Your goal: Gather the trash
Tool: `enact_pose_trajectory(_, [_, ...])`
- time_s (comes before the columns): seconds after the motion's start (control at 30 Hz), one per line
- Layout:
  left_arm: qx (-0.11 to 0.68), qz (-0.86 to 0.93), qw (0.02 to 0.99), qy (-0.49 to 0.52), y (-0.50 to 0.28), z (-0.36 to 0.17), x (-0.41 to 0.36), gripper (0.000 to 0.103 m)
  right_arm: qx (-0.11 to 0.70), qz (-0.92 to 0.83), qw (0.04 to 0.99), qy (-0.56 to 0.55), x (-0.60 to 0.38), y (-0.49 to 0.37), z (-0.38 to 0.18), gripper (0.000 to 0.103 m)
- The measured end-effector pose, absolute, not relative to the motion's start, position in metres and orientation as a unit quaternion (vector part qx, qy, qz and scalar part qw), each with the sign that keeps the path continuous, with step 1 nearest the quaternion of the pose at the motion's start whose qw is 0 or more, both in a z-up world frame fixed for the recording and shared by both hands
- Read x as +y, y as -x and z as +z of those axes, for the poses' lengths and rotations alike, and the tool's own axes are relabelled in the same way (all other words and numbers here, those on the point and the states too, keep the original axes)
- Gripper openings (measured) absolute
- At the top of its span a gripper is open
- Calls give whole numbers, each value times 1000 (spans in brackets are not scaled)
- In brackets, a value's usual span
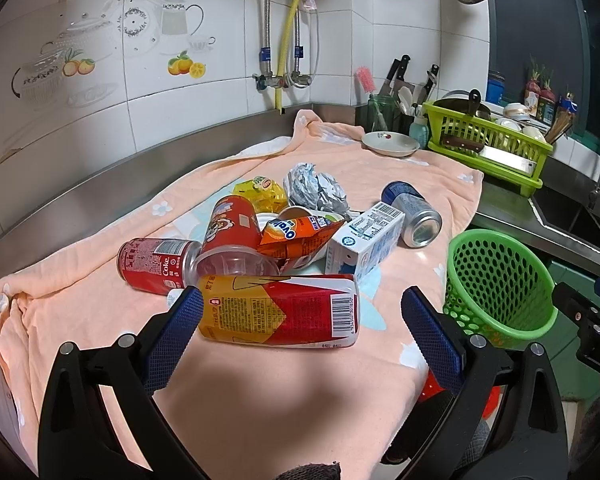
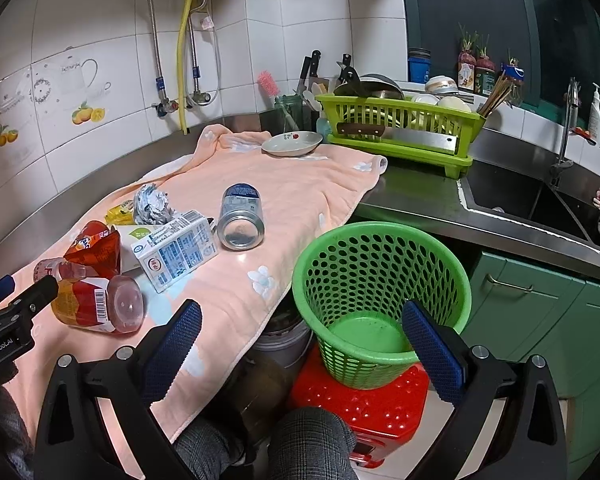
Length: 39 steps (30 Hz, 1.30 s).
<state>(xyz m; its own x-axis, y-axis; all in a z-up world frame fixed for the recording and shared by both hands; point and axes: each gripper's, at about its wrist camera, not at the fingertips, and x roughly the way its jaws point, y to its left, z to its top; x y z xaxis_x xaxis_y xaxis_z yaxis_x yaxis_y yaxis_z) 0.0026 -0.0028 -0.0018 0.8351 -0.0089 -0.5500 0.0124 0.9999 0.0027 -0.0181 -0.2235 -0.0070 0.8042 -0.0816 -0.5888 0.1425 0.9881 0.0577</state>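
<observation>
Trash lies on a peach towel (image 1: 240, 392): a red-and-yellow bottle (image 1: 280, 310) lying on its side nearest me, a Coke can (image 1: 156, 264), a red cup (image 1: 230, 224), an orange Ovaltine packet (image 1: 300, 236), a white milk carton (image 1: 364, 240), a silver-blue can (image 1: 414, 214) and crumpled foil (image 1: 314, 188). My left gripper (image 1: 300, 312) is open, its fingers straddling the bottle. My right gripper (image 2: 300, 320) is open and empty, above the rim of the green mesh bin (image 2: 380, 280). The bin (image 1: 500, 280) stands off the counter's right edge.
The bin sits on a red stool (image 2: 360, 408). A green dish rack (image 2: 400, 128) with a cleaver, a small plate (image 2: 292, 143) and knives stand at the back. A steel sink (image 2: 520, 200) lies right. Green cabinets (image 2: 540, 312) are below it.
</observation>
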Motion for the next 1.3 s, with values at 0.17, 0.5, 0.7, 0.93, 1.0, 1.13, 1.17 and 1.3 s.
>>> enact_pose_trajectory(0.17, [287,-6,958,-2,-3,-2,-3,98,307,-59,949,-49,-223,18,-7,97])
enact_pose_trajectory(0.5, [287,-7,958,-2,-2,-3,-3,98,309,-59,948,-48,-223,18,-6,97])
enact_pose_trajectory(0.7, [288,-8,958,-4,-2,-3,-4,98,307,-62,948,-50,-223,19,-7,97])
enact_pose_trajectory(0.93, [289,-8,957,-3,-3,-3,-3,98,310,-59,948,-50,-223,18,-8,97])
enact_pose_trajectory(1.0, [289,-8,957,-3,-4,-3,-4,98,311,-59,947,-50,-222,17,-8,97])
enact_pose_trajectory(1.13, [289,-8,957,-3,-3,-3,-4,98,313,-60,947,-50,-223,17,-8,97])
enact_pose_trajectory(1.17, [289,-8,957,-3,-3,-3,-4,98,313,-61,947,-50,-224,17,-8,97])
enact_pose_trajectory(1.3, [291,-7,957,-4,-4,-5,-4,98,315,-60,946,-49,-223,15,-9,97])
